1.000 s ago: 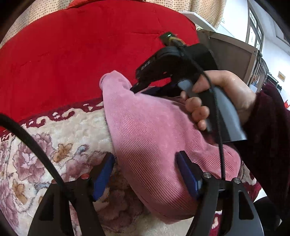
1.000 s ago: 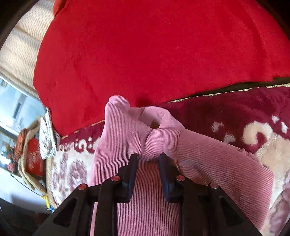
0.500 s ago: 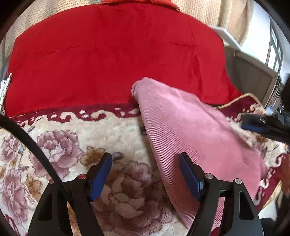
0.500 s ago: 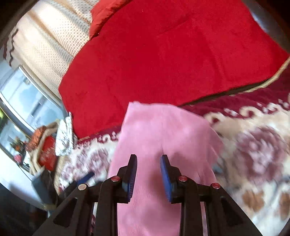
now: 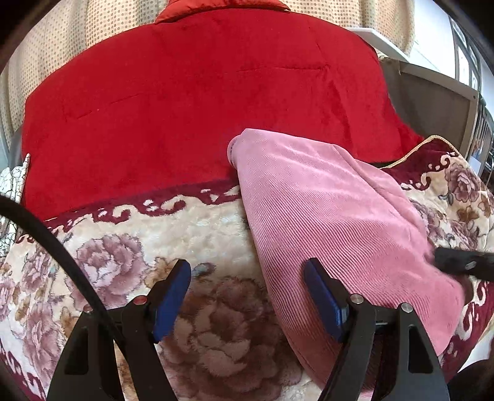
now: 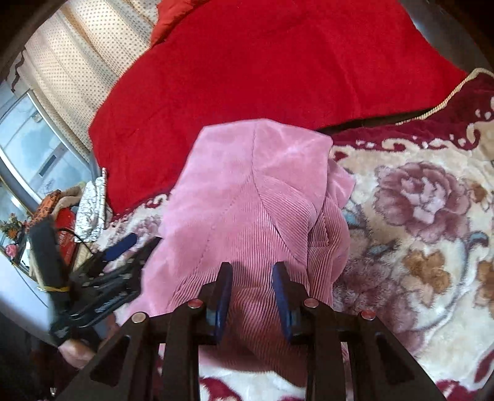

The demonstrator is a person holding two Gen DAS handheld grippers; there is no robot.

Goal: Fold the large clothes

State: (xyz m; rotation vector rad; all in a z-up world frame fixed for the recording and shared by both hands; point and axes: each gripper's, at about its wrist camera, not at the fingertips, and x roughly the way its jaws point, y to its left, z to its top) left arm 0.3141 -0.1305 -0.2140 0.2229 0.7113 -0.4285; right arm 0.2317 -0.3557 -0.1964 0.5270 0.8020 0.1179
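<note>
1. My left gripper (image 5: 247, 296) has its blue-padded jaws standing wide apart above the bed, gripping nothing. The left finger hangs over the floral blanket, and the right finger sits at the near-left edge of the garment.
2. The pink ribbed corduroy garment (image 5: 324, 209) lies folded into a thick, roughly oblong bundle on the cream plush blanket with mauve roses and a dark red scrolled border (image 5: 123, 246). Its far end reaches the edge of the bright red velvet quilt (image 5: 200, 92) that lies behind.
3. My right gripper (image 6: 251, 290) points down at the near part of that same garment (image 6: 247, 191). Its jaws are only narrowly parted, with ribbed cloth visible in the gap; I cannot tell whether the pads (image 6: 223, 290) press on the fabric.
4. From the right wrist view, a seam runs down the top layer of the bundle, and a looser flap of pink cloth sticks out on its right side.
5. The right wrist view also catches my left gripper (image 6: 123, 246) just beside the garment's left edge, with a hand (image 6: 77, 351) low on its handle.
6. Cream dotted curtains (image 5: 92, 24) hang behind the quilt.
</note>
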